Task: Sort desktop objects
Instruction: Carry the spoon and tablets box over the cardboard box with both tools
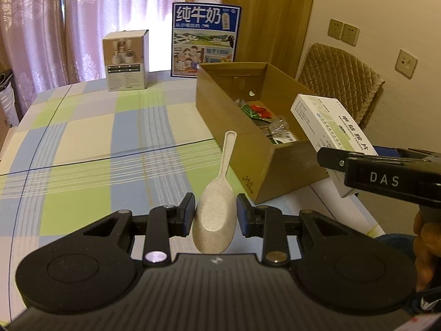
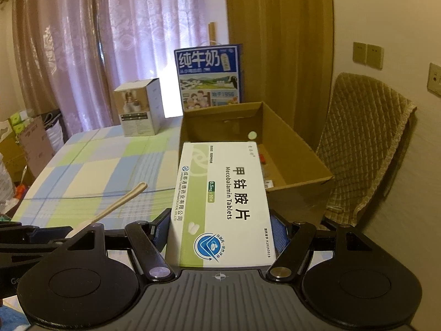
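Note:
My left gripper (image 1: 215, 215) is shut on a speckled beige spoon (image 1: 216, 212), bowl between the pads, handle pointing forward, held above the table just left of the open cardboard box (image 1: 264, 171). The spoon's handle (image 2: 121, 204) shows in the right wrist view. My right gripper (image 2: 220, 231) is shut on a white and green Mecobalamin tablet box (image 2: 223, 204) and holds it over the near end of the cardboard box (image 2: 300, 176). The tablet box (image 1: 325, 129) and right gripper also show at the right of the left wrist view. The cardboard box holds several small packets (image 1: 264, 118).
The table has a checked blue, green and cream cloth (image 1: 96, 138). A small white product box (image 1: 126, 60) and a blue milk carton case (image 1: 205, 38) stand at the far edge. A chair with a quilted cover (image 2: 363, 143) stands to the right by the wall.

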The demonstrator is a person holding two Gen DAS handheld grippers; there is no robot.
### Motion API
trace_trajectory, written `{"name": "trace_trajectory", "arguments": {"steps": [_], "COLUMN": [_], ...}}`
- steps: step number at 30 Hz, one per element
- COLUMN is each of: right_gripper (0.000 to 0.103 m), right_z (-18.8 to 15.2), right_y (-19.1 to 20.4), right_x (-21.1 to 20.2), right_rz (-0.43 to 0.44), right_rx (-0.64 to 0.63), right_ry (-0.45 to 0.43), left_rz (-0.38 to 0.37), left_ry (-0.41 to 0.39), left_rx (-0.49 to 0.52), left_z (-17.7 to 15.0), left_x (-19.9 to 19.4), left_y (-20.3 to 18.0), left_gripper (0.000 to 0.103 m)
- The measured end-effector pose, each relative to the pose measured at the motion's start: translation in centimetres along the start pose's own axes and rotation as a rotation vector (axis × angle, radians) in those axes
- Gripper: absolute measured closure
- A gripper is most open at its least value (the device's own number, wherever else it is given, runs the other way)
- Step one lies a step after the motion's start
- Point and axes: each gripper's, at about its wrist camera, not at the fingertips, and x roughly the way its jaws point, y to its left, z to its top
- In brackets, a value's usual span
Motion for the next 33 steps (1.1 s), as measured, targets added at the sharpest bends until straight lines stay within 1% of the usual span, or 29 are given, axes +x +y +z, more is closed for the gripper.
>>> {"name": "trace_trajectory", "arguments": {"steps": [11,16,23,28,33], "right_gripper": [0.035,0.035,0.035,0.035,0.035], "right_z": [0.4,1.1,3.3,4.9,6.4], "right_y": [-1.8,-3.2,-5.5,-7.0,-7.9], "right_x": [-0.2,-0.3,0.5,2.3,4.4], "right_rz": [-0.010,-0.028,-0.050,-0.051,-0.042], "right_rx": [0.022,0.029,0.011,-0.013,-0.033], "right_ry": [-0.006,-0.019,-0.040,-0.040,-0.026], "left_rz": [-0.014,-0.025,-0.061,-0.091,-0.109], "left_ry": [0.002,-0.004,-0.017,-0.032,-0.046], "left_rx": [0.015,0.020,0.021,0.030,0.023], "left_z": [0.7,1.5,3.7,6.0,8.1], "left_x": [0.4,0.6,1.9,3.5,5.6], "left_y": [-1.4,-2.2,-4.1,-5.9,-6.7], "left_gripper": [0.076,0.076,0.076,0.076,0.076]}}
